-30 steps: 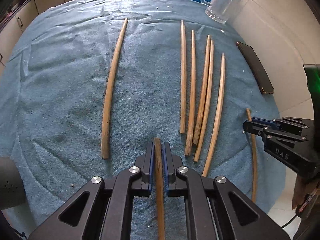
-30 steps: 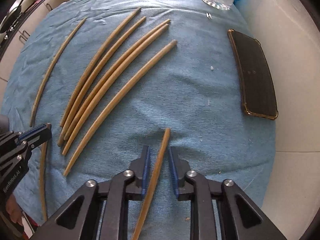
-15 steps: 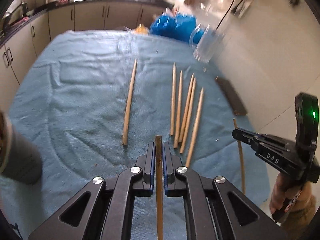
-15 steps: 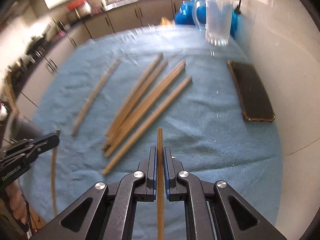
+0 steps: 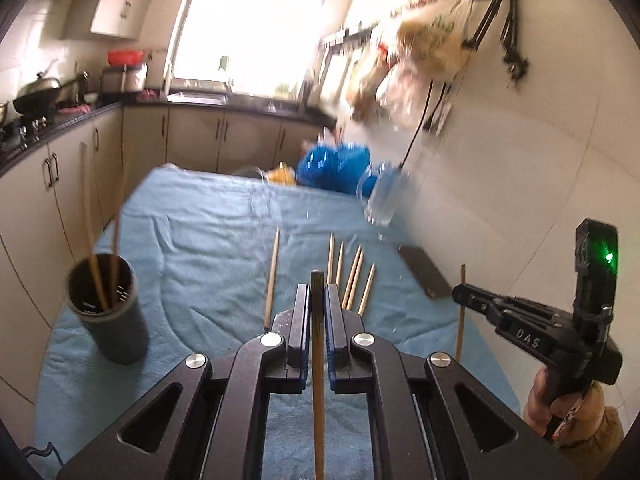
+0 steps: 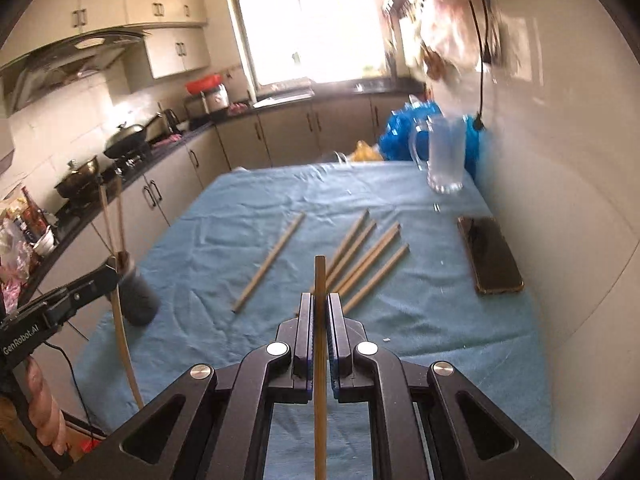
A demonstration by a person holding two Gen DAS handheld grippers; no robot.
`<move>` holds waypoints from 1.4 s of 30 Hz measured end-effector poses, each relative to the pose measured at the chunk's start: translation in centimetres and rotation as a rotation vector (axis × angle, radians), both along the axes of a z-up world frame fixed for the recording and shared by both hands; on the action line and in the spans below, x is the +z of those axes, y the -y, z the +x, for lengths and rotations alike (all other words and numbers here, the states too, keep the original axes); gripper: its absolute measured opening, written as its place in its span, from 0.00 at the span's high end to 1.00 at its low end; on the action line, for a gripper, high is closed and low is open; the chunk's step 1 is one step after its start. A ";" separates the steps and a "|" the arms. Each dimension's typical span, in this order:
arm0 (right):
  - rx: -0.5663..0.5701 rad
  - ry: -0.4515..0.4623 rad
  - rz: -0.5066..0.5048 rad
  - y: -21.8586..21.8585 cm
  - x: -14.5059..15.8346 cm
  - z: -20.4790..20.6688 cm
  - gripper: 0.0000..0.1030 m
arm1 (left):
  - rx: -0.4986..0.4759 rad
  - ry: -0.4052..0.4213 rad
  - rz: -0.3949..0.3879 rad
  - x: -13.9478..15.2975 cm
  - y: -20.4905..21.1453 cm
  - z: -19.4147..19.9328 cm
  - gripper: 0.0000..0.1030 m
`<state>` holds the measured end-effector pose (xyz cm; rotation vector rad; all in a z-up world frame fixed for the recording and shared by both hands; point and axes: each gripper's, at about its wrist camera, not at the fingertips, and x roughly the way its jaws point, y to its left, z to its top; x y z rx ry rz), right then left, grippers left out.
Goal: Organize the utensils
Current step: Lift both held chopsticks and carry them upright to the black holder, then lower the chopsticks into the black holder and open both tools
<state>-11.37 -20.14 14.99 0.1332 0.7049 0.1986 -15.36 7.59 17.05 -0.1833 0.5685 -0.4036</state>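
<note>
Left wrist view: dark holder cup (image 5: 106, 312) far left, two sticks inside | our left gripper (image 5: 317, 312) clamps one chopstick (image 5: 318, 360) | five chopsticks (image 5: 352, 280) lie on the blue cloth (image 5: 200, 240) | our right gripper (image 6: 319, 328) pinches another chopstick (image 6: 319, 320) | we tip each upright over the cup's mouth before releasing.

Bright window (image 5: 248, 28) above sink, beige base cabinets (image 5: 192, 140) under dark counter, white wall cupboards (image 6: 176, 50), range hood (image 6: 60, 60), white tiled right wall (image 5: 500, 168), wall-mounted hook rail (image 5: 432, 4).
</note>
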 end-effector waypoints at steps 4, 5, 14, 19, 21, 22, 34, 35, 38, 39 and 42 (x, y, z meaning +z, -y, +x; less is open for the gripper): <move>0.024 0.059 -0.001 -1.3 1.3 -1.3 0.94 | 0.041 0.076 -0.034 1.7 -1.9 -2.6 0.94; 0.030 0.075 0.000 -1.6 1.7 -1.6 0.94 | 0.051 0.089 -0.041 2.1 -2.5 -3.1 0.94; 0.084 0.171 0.026 -5.0 4.3 -1.9 0.94 | 0.181 0.172 -0.098 4.6 -8.1 -5.9 0.94; 0.124 0.201 0.034 -7.7 5.3 -1.2 0.94 | 0.250 0.204 -0.133 6.0 -11.3 -6.5 0.94; 0.148 0.211 0.045 -9.1 5.9 -0.5 0.94 | 0.276 0.215 -0.145 6.5 -12.7 -6.2 0.94; 0.156 0.214 0.050 -9.5 6.1 -0.2 0.94 | 0.289 0.222 -0.150 6.8 -13.5 -6.0 0.94; 0.279 0.345 0.201 -17.7 12.2 5.5 0.94 | 0.418 0.337 -0.107 11.4 -18.7 -0.9 0.94; 0.284 0.356 0.215 -18.4 12.6 5.9 0.94 | 0.426 0.349 -0.097 11.7 -18.9 -0.3 0.94; 0.288 0.376 0.251 -20.2 13.0 7.3 0.94 | 0.432 0.342 -0.088 11.9 -19.3 1.7 0.94; 0.287 0.379 0.255 -20.6 13.0 7.7 0.94 | 0.436 0.337 -0.083 11.8 -19.5 2.4 0.94; 0.276 0.366 0.260 -22.5 11.8 9.5 0.94 | 0.462 0.309 -0.044 10.4 -19.5 4.8 0.94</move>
